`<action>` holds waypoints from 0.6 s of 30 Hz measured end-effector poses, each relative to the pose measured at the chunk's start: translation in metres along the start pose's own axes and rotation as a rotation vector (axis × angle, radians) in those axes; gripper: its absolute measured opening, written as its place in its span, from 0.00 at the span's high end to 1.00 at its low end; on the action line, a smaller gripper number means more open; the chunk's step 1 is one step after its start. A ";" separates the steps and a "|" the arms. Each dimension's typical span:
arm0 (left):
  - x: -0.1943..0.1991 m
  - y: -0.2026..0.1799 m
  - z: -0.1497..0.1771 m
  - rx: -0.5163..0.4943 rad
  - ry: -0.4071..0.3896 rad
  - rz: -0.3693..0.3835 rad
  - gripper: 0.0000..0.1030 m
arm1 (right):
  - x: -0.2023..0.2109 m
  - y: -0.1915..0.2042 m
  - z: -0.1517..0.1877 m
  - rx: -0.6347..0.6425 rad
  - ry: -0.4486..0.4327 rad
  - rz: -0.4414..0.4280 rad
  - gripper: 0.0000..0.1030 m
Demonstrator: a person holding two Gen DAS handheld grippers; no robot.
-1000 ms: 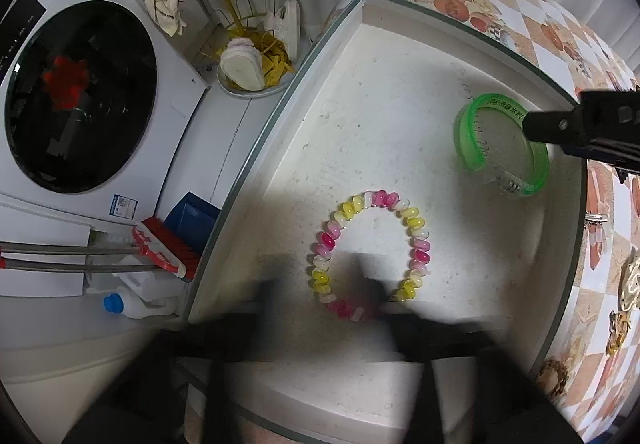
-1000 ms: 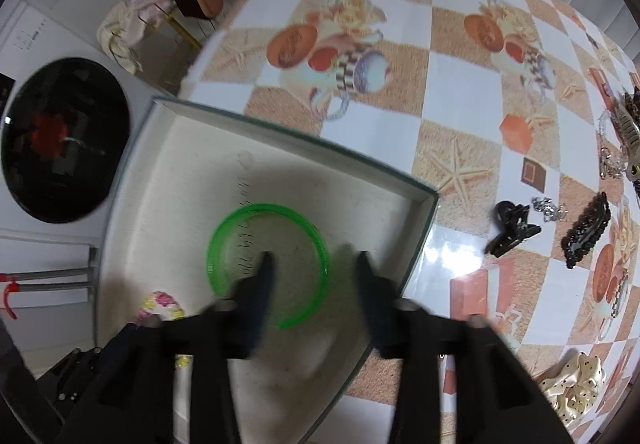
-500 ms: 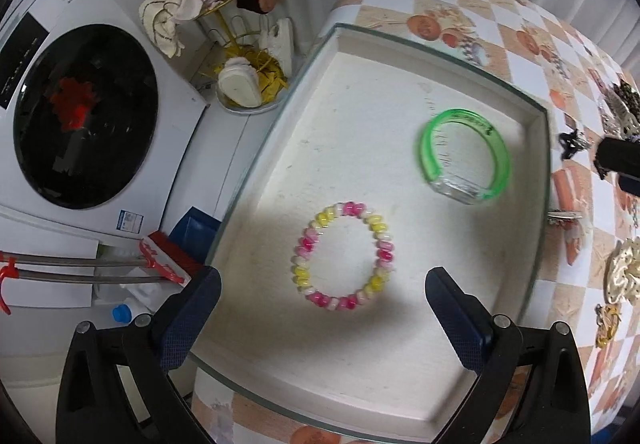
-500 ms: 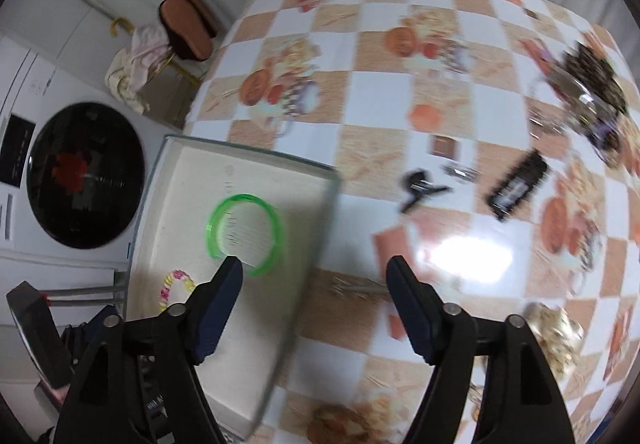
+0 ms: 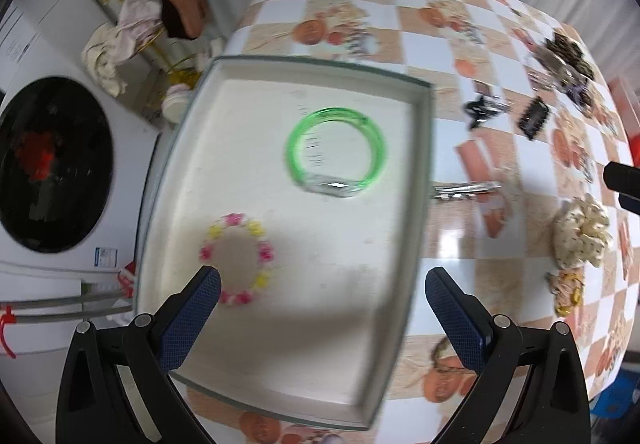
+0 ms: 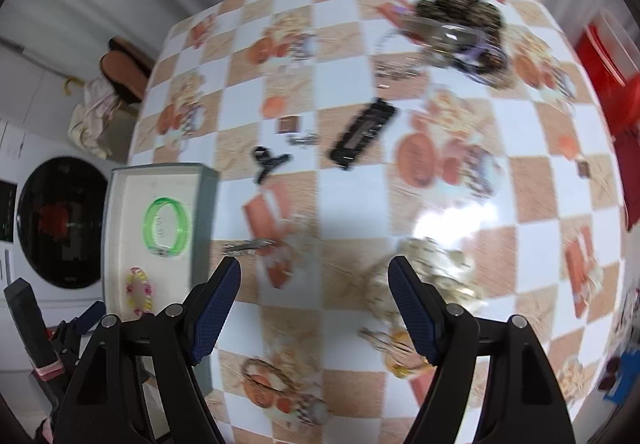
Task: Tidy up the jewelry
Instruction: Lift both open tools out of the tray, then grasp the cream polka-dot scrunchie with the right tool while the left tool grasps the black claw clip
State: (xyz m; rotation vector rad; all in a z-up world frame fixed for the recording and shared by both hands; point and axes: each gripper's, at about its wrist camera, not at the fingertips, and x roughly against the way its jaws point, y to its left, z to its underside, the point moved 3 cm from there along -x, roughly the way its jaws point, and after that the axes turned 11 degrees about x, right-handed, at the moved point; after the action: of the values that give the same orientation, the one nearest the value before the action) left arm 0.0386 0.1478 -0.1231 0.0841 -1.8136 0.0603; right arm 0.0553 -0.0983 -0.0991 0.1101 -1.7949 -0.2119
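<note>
Bangle (image 5: 336, 152) in tray (image 5: 424, 172), beyond left gripper (image 5: 320, 284)

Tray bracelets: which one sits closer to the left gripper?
The pink-and-yellow beaded bracelet, lying right by the left gripper, next to one fingertip. The green bangle lies further up the tray.

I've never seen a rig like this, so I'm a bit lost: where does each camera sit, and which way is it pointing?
Left wrist: on the left gripper, looking steeply down at the tray; only its own open fingers show.
Right wrist: on the right gripper, looking down at the checkered table; its open fingers show, with the left gripper at lower left.
Shared: tray, green bangle, beaded bracelet.
</note>
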 end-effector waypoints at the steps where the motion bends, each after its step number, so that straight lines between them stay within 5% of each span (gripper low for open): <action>1: 0.001 -0.005 0.000 -0.010 -0.001 0.005 0.00 | 0.003 -0.008 0.003 -0.016 0.000 0.006 0.23; 18: 0.003 -0.093 -0.033 -0.143 -0.040 0.085 0.00 | 0.008 -0.098 0.053 -0.191 0.030 0.064 0.23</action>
State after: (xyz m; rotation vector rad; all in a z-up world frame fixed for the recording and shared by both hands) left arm 0.0779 0.0577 -0.1121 -0.0941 -1.8561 -0.0108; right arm -0.0019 -0.1917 -0.1227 -0.0792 -1.7365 -0.3328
